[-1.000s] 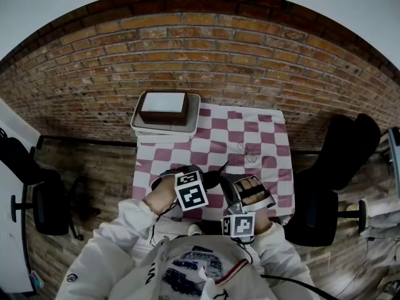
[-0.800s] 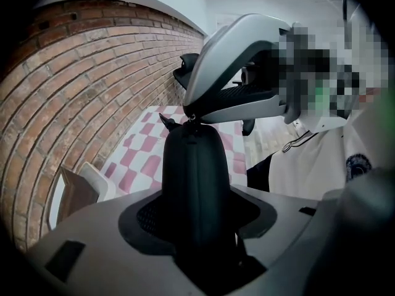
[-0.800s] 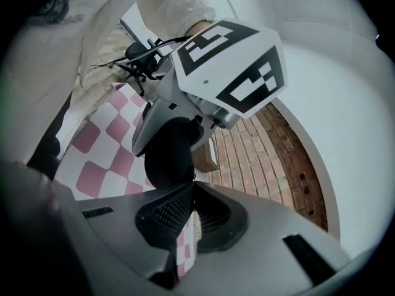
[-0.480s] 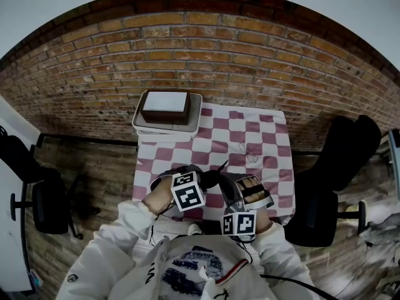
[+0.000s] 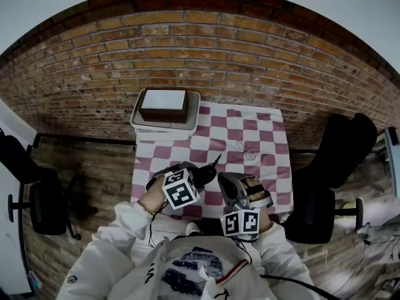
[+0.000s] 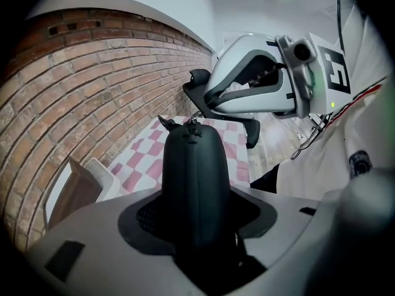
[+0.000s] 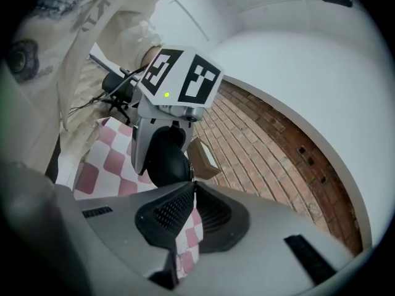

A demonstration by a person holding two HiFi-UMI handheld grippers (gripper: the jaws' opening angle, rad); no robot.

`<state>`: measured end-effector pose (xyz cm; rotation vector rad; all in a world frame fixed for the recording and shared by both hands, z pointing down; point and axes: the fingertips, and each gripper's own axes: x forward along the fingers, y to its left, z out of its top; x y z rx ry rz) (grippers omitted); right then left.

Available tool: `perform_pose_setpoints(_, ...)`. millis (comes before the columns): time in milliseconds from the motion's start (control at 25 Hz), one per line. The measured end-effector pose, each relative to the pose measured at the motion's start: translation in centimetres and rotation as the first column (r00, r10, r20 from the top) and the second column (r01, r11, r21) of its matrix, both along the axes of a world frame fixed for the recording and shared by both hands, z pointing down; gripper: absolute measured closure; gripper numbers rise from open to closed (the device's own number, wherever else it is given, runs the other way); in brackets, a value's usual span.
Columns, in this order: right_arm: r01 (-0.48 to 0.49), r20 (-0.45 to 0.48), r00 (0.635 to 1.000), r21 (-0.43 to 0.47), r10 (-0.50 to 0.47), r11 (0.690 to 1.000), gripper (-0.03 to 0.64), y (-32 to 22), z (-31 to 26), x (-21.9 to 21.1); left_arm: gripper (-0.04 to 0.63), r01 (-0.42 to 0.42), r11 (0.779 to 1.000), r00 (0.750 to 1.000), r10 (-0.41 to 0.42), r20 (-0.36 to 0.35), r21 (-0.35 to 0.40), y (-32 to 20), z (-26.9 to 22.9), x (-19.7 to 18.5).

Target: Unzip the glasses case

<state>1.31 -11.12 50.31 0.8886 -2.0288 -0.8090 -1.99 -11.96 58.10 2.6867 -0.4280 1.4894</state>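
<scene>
My left gripper (image 5: pixel 197 176) is shut on a black glasses case (image 6: pixel 191 184), holding it above the near edge of the checkered table (image 5: pixel 250 130). In the left gripper view the case stands up between the jaws, with its zipper pull (image 6: pixel 190 124) at the far end. My right gripper (image 7: pixel 192 187) is shut, its tips right at that end of the case (image 7: pixel 165 160), and a thin tab of the pull runs into them. A thin black strap (image 5: pixel 215 161) sticks out from the case towards the table's middle.
A brown box (image 5: pixel 164 104) sits on a white tray (image 5: pixel 192 127) at the table's far left corner. A pair of thin wire glasses (image 5: pixel 245 150) lies on the cloth. Black chairs stand to the right (image 5: pixel 340 149) and left (image 5: pixel 47 205). A brick wall lies behind.
The left gripper and the case have tipped a little to the left. The right gripper has rolled slightly at the case's end. Both hands stay in about the same place.
</scene>
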Motion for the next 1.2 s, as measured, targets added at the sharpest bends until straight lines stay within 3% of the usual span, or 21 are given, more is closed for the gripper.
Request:
perform_pose_setpoints(440,-0.084,0.275,0.954,-0.138,0.120,0.987,0.598,-1.6,-2.2,1.5,0.337,0.163,0.987,0.971,-0.158,-0.182,0.012,-1.4,-1.5,-1.3)
perform_pose_setpoints(560,-0.087,0.382,0.912,-0.176,0.149,0.981,0.598,-2.7,-3.1,2.2,0.337,0.198,0.980,0.954,-0.187,-0.234,0.026,-2.2,-2.5,-1.1)
perform_pose_setpoints(640,-0.081,0.472,0.863,-0.219,0.179,0.972,0.598,-3.4,-3.9,2.6,0.337,0.222,0.974,0.941,-0.200,-0.274,0.049,-2.6,-3.5,-0.9)
perform_pose_setpoints(800,-0.049,0.631,0.738,-0.303,0.239,0.952,0.600,-4.6,-5.1,4.3,0.337,0.319,0.944,0.884,-0.265,-0.386,0.083,-3.8,-6.1,-0.4)
perform_pose_setpoints(960,-0.038,0.716,0.628,-0.361,0.303,0.932,0.600,-5.7,-5.5,7.1,0.337,0.443,0.888,0.800,-0.329,-0.502,0.125,-5.1,-8.4,-0.2)
perform_pose_setpoints(1080,-0.047,0.739,0.596,-0.360,0.316,0.932,0.600,-5.8,-6.0,9.0,0.337,0.506,0.853,0.750,-0.359,-0.556,0.131,-5.6,-9.5,0.1)
perform_pose_setpoints(1200,-0.061,0.761,0.555,-0.365,0.335,0.929,0.600,-5.8,-6.2,10.6,0.337,0.540,0.826,0.727,-0.360,-0.585,0.162,-5.8,-10.5,0.4)
